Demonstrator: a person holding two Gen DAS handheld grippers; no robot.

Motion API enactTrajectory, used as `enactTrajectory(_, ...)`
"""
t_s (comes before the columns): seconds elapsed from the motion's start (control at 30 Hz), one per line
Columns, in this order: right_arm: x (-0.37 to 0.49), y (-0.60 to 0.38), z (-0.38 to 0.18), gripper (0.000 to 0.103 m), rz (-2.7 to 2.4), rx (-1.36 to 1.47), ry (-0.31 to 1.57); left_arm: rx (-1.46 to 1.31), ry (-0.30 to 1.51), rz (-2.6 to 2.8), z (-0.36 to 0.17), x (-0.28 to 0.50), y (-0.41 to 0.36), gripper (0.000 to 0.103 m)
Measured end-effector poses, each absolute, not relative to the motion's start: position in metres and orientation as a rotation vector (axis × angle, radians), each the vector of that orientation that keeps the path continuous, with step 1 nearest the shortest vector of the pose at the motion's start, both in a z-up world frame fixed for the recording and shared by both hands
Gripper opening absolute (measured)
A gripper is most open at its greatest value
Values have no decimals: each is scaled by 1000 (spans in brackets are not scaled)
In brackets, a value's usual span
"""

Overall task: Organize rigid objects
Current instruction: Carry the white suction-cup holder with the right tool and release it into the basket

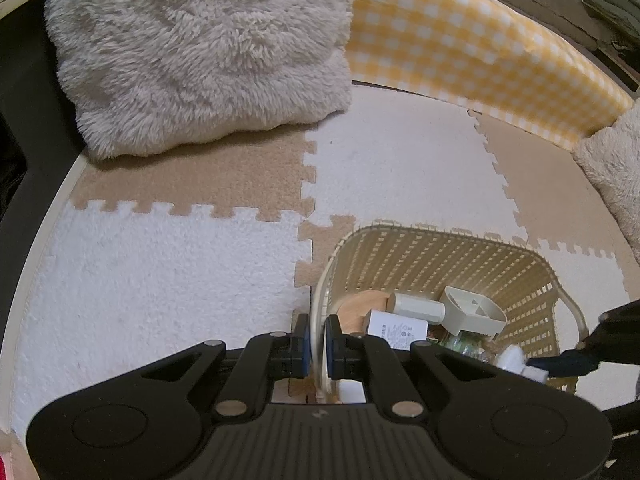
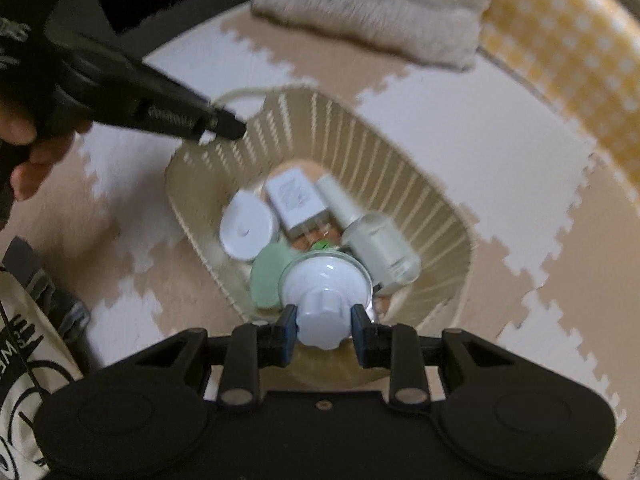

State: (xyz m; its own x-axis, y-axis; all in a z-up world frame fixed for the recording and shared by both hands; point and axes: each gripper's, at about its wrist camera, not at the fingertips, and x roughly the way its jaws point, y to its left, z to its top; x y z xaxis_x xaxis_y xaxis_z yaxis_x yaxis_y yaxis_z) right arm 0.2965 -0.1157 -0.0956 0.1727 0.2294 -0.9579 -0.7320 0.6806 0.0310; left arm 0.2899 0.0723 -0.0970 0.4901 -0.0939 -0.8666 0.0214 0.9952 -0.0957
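The white knobbed lid [image 2: 325, 294] of a clear jar is pinched between the right gripper [image 2: 324, 326] pads, directly over the slatted basket [image 2: 400, 184]. The basket rim [image 1: 320, 312] is clamped by the nearly closed left gripper [image 1: 316, 338]. The jar is judged rigid, smooth, possibly fragile; the knob's flanks offer the surest hold.

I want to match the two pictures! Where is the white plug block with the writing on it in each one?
Left wrist view: the white plug block lies low, right of centre, inside the basket, just above the left tool.
Right wrist view: the white plug block sits mid-picture, inside the basket.
Shared landmark: the cream slatted basket.
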Motion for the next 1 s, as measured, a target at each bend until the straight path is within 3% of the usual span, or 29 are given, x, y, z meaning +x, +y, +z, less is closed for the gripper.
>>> enactTrajectory(0.3, 311, -105, -111, 30, 685, -541, 1311, -84, 1058, -74, -97, 291, 74, 7)
enactTrajectory(0.57, 313, -105, -109, 38, 669, -524, 1301, -83, 1057, -74, -97, 291, 74, 7)
enactTrajectory(0.73, 312, -105, -105, 61, 652, -518, 1273, -82, 1057, -73, -96, 291, 74, 7)
enactTrajectory(0.9, 314, -107, -101, 68, 636, -472, 1267, -83, 1056, -73, -96, 291, 74, 7)
enactTrajectory(0.93, 313, -108, -100, 76, 634, -461, 1265, -82, 1057, -73, -96, 291, 74, 7)
enactTrajectory(1.0, 313, -109, -98, 80, 632, -445, 1258, -82, 1056, -73, -96, 291, 74, 7)
